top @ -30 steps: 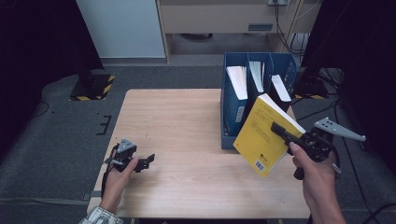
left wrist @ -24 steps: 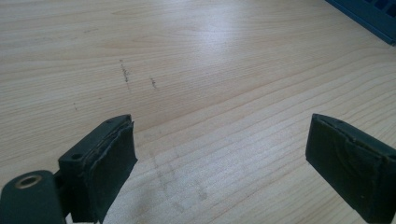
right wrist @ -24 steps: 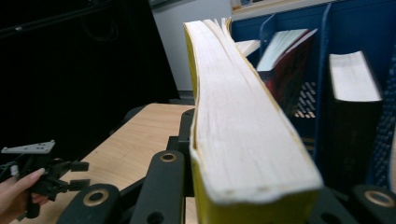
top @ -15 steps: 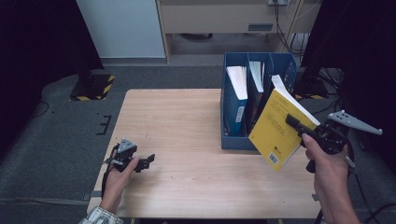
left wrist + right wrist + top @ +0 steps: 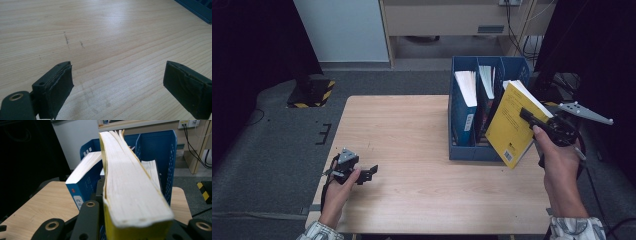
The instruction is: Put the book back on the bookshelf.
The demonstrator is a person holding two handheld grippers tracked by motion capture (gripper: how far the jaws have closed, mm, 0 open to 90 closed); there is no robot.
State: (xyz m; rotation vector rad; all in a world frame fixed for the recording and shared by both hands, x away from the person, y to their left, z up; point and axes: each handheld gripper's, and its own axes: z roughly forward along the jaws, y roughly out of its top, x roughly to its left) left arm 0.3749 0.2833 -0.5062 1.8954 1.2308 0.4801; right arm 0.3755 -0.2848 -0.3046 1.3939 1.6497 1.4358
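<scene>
The right gripper (image 5: pixel 532 117) has its jaws clamped on a thick yellow book (image 5: pixel 511 127), held tilted in the air at the right end of the blue rack (image 5: pixel 462 150), just in front of its rightmost slot. Going by how things lie, I'd say the pick-up is done and the filing is left: the book has yet to be stood upright and lowered between the rack's walls. Two other books already stand in the slots further left, a blue one (image 5: pixel 81 183) with its white page block facing up.

The yellow book is a soft paperback with a glossy cover, its pages splaying a little at the far end. The rack is hard plastic with perforated walls. The counter (image 5: pixel 402 140) is pale wood-grain laminate, matte and faintly scuffed.

The left gripper (image 5: pixel 362 173) rests low at the counter's near left corner, jaws spread wide with nothing between them; their pads (image 5: pixel 60 92) look like worn black rubber.
</scene>
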